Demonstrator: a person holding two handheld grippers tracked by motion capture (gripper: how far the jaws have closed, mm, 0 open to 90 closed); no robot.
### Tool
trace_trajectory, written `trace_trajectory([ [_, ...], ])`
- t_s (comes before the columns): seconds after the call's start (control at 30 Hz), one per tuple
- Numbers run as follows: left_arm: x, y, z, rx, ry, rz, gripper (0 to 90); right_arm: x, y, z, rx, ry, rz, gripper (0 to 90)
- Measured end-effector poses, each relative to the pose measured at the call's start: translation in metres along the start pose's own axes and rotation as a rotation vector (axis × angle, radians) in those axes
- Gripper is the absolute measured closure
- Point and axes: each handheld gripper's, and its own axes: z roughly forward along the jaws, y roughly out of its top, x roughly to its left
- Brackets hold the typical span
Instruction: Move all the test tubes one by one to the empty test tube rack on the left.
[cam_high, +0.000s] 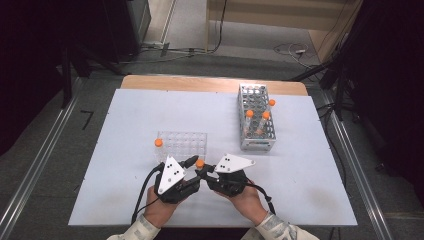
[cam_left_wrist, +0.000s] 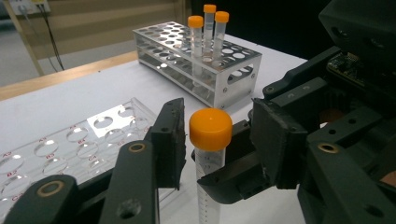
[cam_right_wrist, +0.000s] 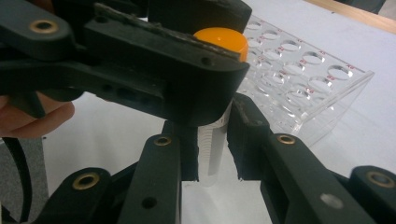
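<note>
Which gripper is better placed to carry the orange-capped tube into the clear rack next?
Right, probably. The right gripper clamps the tube on its body; the left gripper merely brackets the cap, jaws apart. The clear rack lies just ahead.

An orange-capped clear tube (cam_left_wrist: 210, 154), a silver metal rack (cam_left_wrist: 205, 70), a white table (cam_high: 300, 165).

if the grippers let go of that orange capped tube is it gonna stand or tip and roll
The tube is tall and narrow with a wide orange cap, so it would probably tip. Its round, smooth clear body would likely roll on the flat table. It looks stiff.
</note>
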Motion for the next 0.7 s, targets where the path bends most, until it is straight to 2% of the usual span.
trace_trajectory([
  [0.47, 0.0018, -0.0013, 0.0005, 0.008, 0.014, 0.003, 69.9, 0.0021, 0.0008, -0.0002, -0.002, 0.006, 0.001, 71.2],
  [0.7, 0.0023, -0.0009, 0.0004, 0.005, 0.007, -0.002, 70.8, 0.0023, 0.0009, -0.0008, -0.004, 0.007, 0.000, 70.4],
])
